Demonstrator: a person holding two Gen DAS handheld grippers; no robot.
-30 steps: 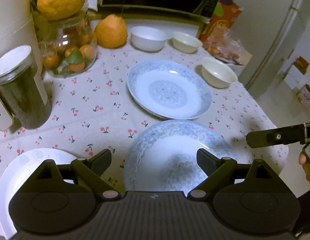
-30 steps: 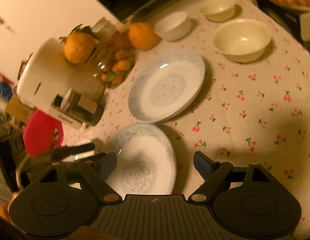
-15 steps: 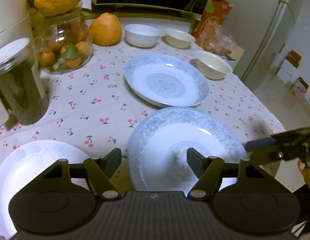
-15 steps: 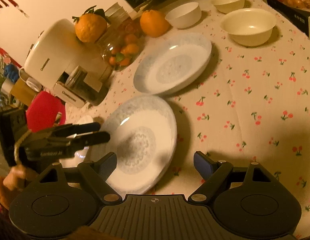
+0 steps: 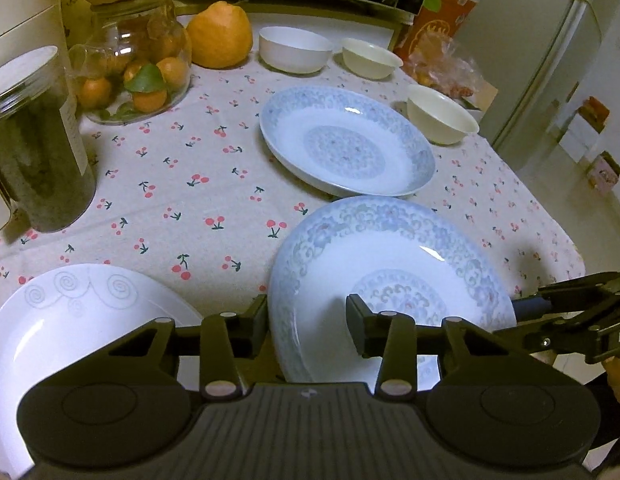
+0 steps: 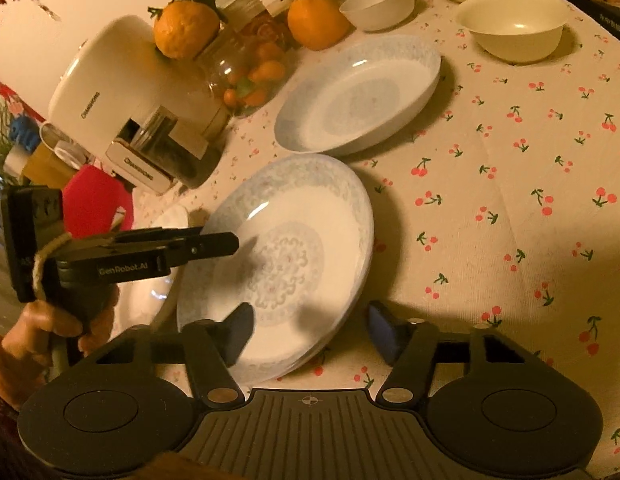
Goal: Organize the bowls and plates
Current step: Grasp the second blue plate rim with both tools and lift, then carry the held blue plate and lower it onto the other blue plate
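A blue-patterned plate (image 5: 390,276) (image 6: 294,256) lies nearest me on the cherry tablecloth. My left gripper (image 5: 308,320) (image 6: 234,242) straddles its left rim with one finger outside and one inside. Its jaws are closing and a gap still shows. My right gripper (image 6: 310,332) (image 5: 518,306) straddles the near right rim. It is closing too, and its outer finger (image 6: 384,334) stands clear of the rim. A second blue plate (image 5: 346,148) (image 6: 358,92) lies behind. A white swirl plate (image 5: 82,320) sits at the left. Three bowls (image 5: 296,48) (image 5: 372,62) (image 5: 442,120) stand at the back.
A dark-filled jar (image 5: 34,152), a glass jar of small oranges (image 5: 142,64) and a large orange (image 5: 220,36) line the left and back. A white appliance (image 6: 110,80) stands behind them. A snack bag (image 5: 442,64) sits at the back right. The table edge (image 5: 558,240) drops off on the right.
Both grippers' jaws have narrowed around the near plate's rim. The right gripper has sunk closer to the plate, and the left fingers now straddle its left edge.
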